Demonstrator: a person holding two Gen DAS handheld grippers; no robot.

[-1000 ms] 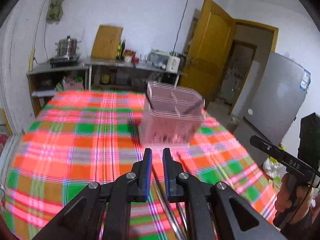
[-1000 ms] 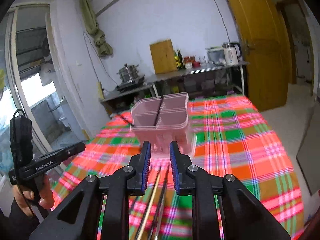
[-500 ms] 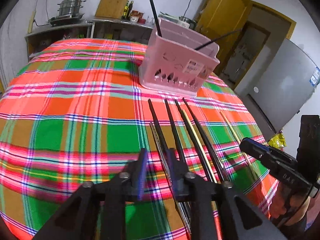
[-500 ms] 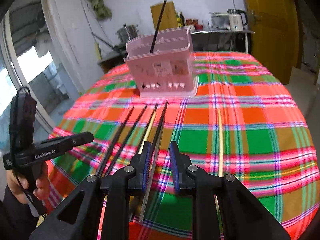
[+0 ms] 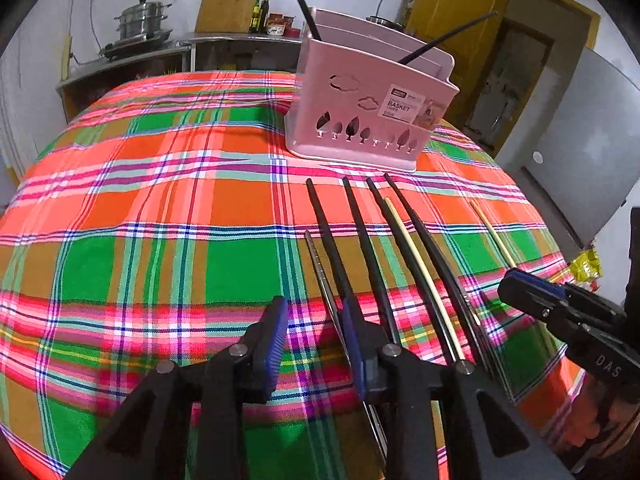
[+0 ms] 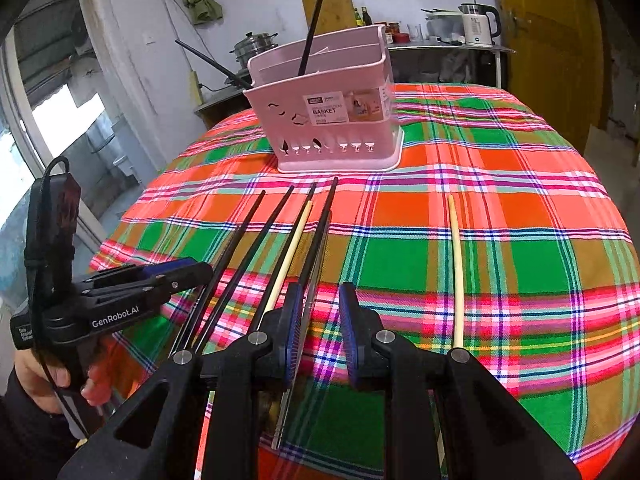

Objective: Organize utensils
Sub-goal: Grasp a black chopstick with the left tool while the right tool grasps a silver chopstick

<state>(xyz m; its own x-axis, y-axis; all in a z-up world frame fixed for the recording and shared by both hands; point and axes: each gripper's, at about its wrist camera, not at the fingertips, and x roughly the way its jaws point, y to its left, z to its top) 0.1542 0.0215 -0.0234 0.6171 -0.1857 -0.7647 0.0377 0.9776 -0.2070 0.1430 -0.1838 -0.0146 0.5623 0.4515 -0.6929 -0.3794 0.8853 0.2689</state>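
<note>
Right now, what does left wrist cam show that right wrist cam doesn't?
Left wrist only: grey fridge, the left claw's open blue pads, the right claw from the side. Right wrist only: white kettle, window, the right claw's open pads. Both: pink basket holding two black chopsticks, more chopsticks on the plaid cloth.

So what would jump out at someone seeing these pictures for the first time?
The bright orange, green and pink plaid tablecloth fills both views. Towards its far side stands a pink plastic utensil basket with two black chopsticks poking out. In front of it lies a row of loose black chopsticks and pale wooden ones, with both black grippers low over them.
</note>
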